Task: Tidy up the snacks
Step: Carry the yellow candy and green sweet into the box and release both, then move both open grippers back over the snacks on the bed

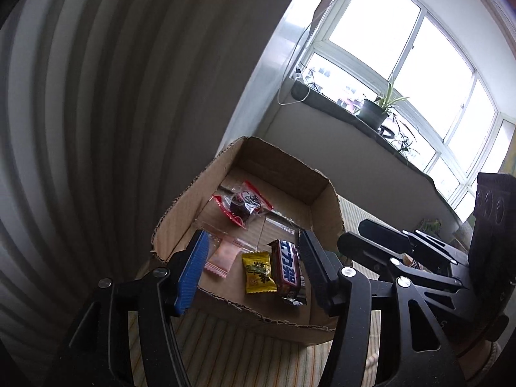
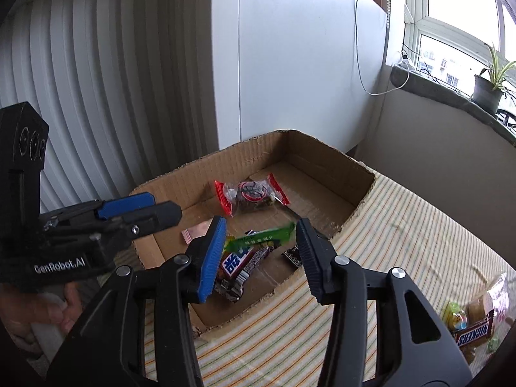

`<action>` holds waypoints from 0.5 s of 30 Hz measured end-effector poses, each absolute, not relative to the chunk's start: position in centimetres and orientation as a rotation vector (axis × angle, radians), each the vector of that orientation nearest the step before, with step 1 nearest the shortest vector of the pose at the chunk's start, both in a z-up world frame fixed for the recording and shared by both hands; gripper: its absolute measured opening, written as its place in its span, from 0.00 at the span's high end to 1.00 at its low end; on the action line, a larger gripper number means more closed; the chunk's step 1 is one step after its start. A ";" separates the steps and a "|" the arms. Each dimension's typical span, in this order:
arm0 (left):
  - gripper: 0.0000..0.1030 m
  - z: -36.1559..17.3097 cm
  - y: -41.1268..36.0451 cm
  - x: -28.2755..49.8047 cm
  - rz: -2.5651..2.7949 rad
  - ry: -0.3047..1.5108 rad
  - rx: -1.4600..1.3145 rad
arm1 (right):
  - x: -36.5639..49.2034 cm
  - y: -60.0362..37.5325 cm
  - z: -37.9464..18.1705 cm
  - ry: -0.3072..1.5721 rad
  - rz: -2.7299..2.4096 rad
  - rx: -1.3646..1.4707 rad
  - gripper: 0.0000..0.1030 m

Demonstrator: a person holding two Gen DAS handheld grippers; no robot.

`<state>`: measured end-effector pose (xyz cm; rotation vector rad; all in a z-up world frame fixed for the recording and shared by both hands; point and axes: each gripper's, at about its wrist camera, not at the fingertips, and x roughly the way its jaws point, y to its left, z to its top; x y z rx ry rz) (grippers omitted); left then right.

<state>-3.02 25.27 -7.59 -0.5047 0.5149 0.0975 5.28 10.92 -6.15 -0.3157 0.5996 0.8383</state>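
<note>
A cardboard box (image 1: 190, 193) with torn-off flaps sits on a striped cloth (image 2: 403, 225), close to the wall and the ribbed white blind (image 2: 96, 96). Both grippers hang over the box's near edge.

The left gripper (image 1: 251, 267) has its jaws apart with nothing between the pads. Below it, along the near wall of the box, lie a pink sachet (image 1: 222, 256), a yellow candy (image 1: 258, 272) and a brown bar (image 1: 288, 267) side by side. A red-ended packet (image 1: 242, 204) lies nearer the box's middle.

The right gripper (image 2: 261, 258) is also parted. A green wrapper (image 2: 261, 238) is blurred in the gap between its fingers; whether either pad touches it cannot be told. The brown bar lies under it in the box's near part.

At the cloth's right edge, well apart from the box, lies a small heap of snacks (image 2: 474, 325), a Snickers bar (image 2: 475, 333) among them. A hand (image 2: 38, 316) holds the left gripper's handle.
</note>
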 end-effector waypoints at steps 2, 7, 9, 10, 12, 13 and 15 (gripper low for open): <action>0.44 -7.5 25.6 -3.4 0.107 0.510 -0.523 | 5.1 10.4 -6.1 0.594 0.830 -0.309 0.48; 0.44 -6.9 25.6 -4.5 0.125 0.500 -0.523 | 4.5 9.6 -5.7 0.580 0.833 -0.297 0.44; 0.44 -6.7 25.4 -4.8 0.126 0.497 -0.520 | 4.1 9.5 -5.6 0.576 0.837 -0.296 0.44; 0.44 -6.5 25.3 -4.9 0.126 0.496 -0.516 | 3.9 9.4 -5.5 0.575 0.841 -0.294 0.44; 0.44 -6.1 24.9 -5.1 0.126 0.492 -0.508 | 3.4 9.4 -5.5 0.570 0.850 -0.292 0.44; 0.44 -5.9 24.7 -5.3 0.126 0.489 -0.503 | 3.2 9.3 -5.4 0.566 0.852 -0.292 0.44; 0.44 -5.5 24.1 -5.0 0.124 0.491 -0.490 | 2.8 8.9 -5.4 0.563 0.855 -0.286 0.44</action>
